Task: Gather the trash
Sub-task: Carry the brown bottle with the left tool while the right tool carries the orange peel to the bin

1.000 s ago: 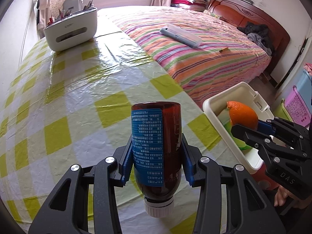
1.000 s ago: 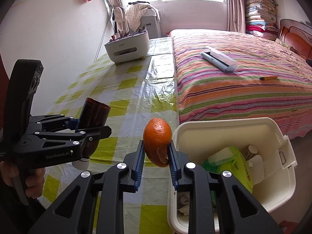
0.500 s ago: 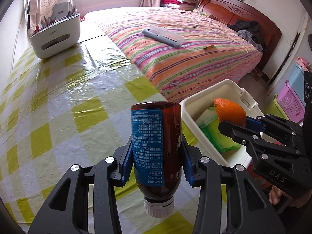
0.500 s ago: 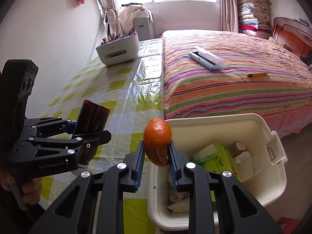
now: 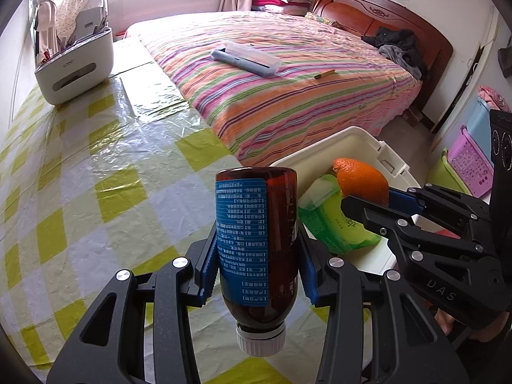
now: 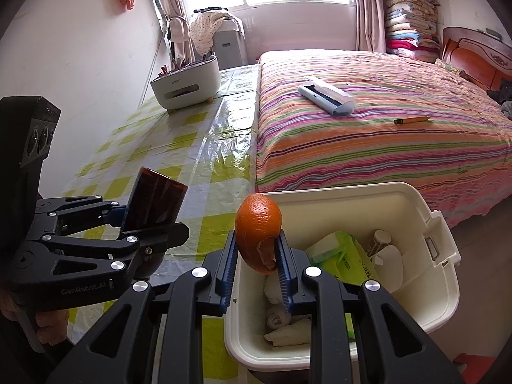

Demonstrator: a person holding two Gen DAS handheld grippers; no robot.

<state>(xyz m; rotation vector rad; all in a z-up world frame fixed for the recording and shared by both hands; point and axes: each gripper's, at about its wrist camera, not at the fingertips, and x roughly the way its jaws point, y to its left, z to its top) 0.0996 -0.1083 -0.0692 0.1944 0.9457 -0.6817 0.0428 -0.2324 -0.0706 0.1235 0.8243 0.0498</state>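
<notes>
1. Since a second ago: both grippers carried toward the white bin (image 6: 412,198); bin now larger and more central in both views, table edge slid back. Grips unchanged.
2. Left gripper (image 5: 257,260) clenched on brown bottle (image 5: 257,240), blue pads pressed on both sides of the labelled body. Held upside down, white cap (image 5: 260,339) toward the camera, base pointing away. Probably just the way it was picked up; no bearing on disposal.
3. Right gripper (image 6: 256,256) clamped tight on orange peel (image 6: 258,224), thin curled edge pinched between the pads, rounded part standing above them. Narrow bite suits a thin, floppy piece.
4. Peel hovering over near-left rim of bin, inside its mouth or nearly so; bottle off to the left, above the checked tablecloth (image 5: 96,192), short of the bin.
5. Bin beside table edge, lower than the tabletop, already holding green wipes pack (image 6: 345,256), white tissues, a small bottle. Judged: drop-off imminent, peel first.
</notes>
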